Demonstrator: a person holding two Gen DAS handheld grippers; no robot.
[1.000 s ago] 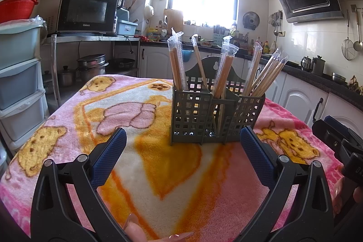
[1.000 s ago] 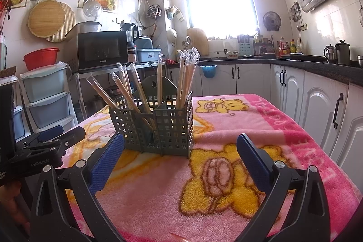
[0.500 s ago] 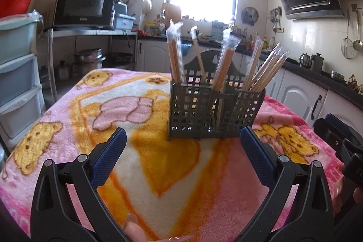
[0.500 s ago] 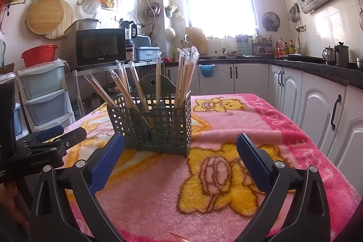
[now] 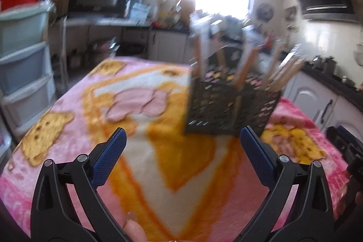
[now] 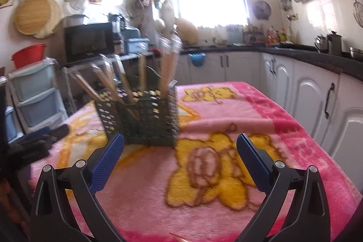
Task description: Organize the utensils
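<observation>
Grey utensil caddy [image 5: 229, 110] stands ahead of both grippers' wide-spread, empty jaws, on the pink blanket [image 6: 238, 151].

Table [image 6: 283, 128]: blanket [image 6: 226, 208] spread over it.
Caddy [image 6: 145, 121]: stands on the blanket, left of centre in the right wrist view, right of centre in the left.
Chopsticks [image 6: 166, 69]: upright or leaning in the caddy's compartments.
Left gripper [image 5: 183, 151]: before the caddy, fingers spread, nothing between.
Right gripper [image 6: 180, 154]: before the caddy, to its right, fingers spread.
Drawers [image 6: 34, 96]: left of the table.
Microwave [image 6: 88, 41]: behind the drawers, on a shelf.
Cabinets [image 6: 313, 101]: right of the table.
</observation>
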